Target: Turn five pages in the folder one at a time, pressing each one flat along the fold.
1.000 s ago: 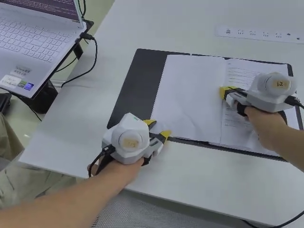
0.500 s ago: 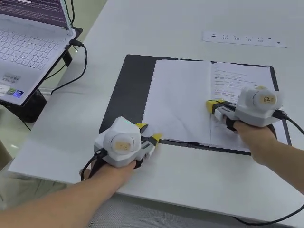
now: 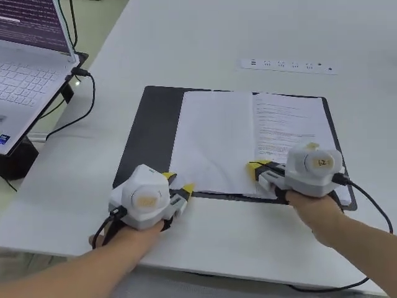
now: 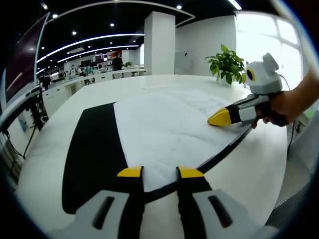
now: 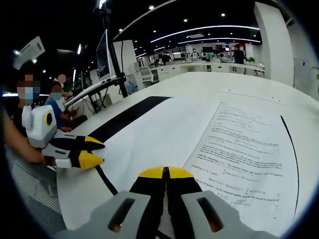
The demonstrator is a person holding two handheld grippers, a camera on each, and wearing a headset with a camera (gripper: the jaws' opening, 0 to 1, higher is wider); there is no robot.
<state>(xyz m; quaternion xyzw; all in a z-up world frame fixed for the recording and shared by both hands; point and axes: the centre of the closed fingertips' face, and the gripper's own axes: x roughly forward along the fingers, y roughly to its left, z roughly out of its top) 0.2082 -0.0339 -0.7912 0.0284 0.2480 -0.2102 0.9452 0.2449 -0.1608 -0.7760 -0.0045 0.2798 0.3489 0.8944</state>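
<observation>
Now the right gripper (image 3: pixel 254 169) sits low on the fold (image 3: pixel 253 136), close to the near edge of the folder (image 3: pixel 149 130). A second ago it was pressing about halfway up that crease, so it has come down the fold toward the person. Its yellow-tipped jaws are closed together with nothing between them, and their tips rest on the paper right where the blank turned page (image 3: pixel 211 136) meets the printed page (image 3: pixel 288 124). The left gripper (image 3: pixel 178 183) has hardly shifted against the folder. It keeps its place at the near left corner of the blank page, jaws a little apart, with the folder's dark near rim running just under them; I see nothing pinched there. The folder lies open and flat on the white table (image 3: pixel 186 37), black cover bare to the left, blank sheet in the middle, printed sheet on the right. A laptop (image 3: pixel 25 93) stands off to the far left and a power strip (image 3: pixel 288 65) lies beyond the folder, both well apart from the work. To my eye this stroke along the crease is nearly finished — the turned sheet looks flat — so the next page on the right is probably due, though how many of the five are done I cannot tell.
</observation>
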